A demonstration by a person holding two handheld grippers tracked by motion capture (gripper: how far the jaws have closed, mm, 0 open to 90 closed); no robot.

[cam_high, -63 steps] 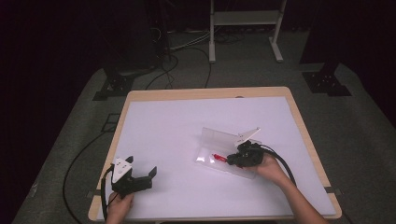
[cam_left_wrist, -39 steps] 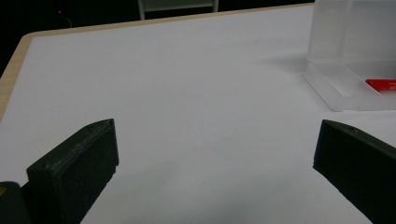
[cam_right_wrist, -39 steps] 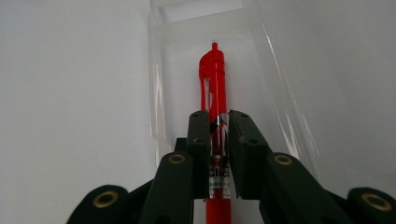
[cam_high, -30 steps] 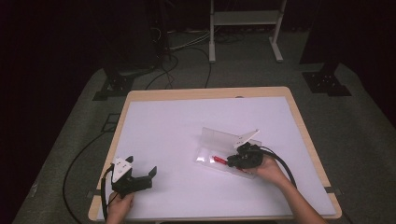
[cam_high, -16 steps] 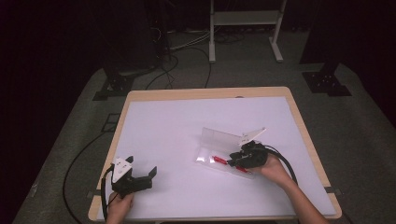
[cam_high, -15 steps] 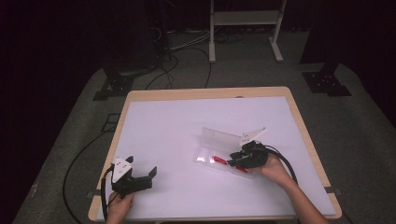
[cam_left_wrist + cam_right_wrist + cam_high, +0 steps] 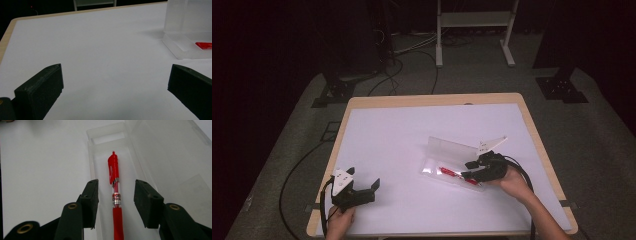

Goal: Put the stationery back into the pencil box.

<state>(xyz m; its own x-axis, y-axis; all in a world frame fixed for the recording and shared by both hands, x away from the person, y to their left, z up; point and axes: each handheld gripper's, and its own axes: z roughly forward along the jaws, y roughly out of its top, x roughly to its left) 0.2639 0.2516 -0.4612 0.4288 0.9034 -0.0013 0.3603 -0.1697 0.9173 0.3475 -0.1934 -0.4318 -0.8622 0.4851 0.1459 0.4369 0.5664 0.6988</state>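
— Pen (image 7: 115, 192) time! Where is it?
— Inside the clear box (image 7: 447, 165), near the surface's right edge. It's red, with a see-through middle.
— Heavy?
— No, light, stiff and slippery, I think. Grab its middle.
— Is the right hand-held gripper (image 7: 115, 203) squeezing it?
— No, its jaws have just been opening, either side of the pen, not touching. The left hand-held gripper (image 7: 115, 87) is wide apart too.

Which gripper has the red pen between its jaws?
The right gripper: its jaws, just opened, straddle the pen in the clear case without touching. The left gripper is open over bare table.
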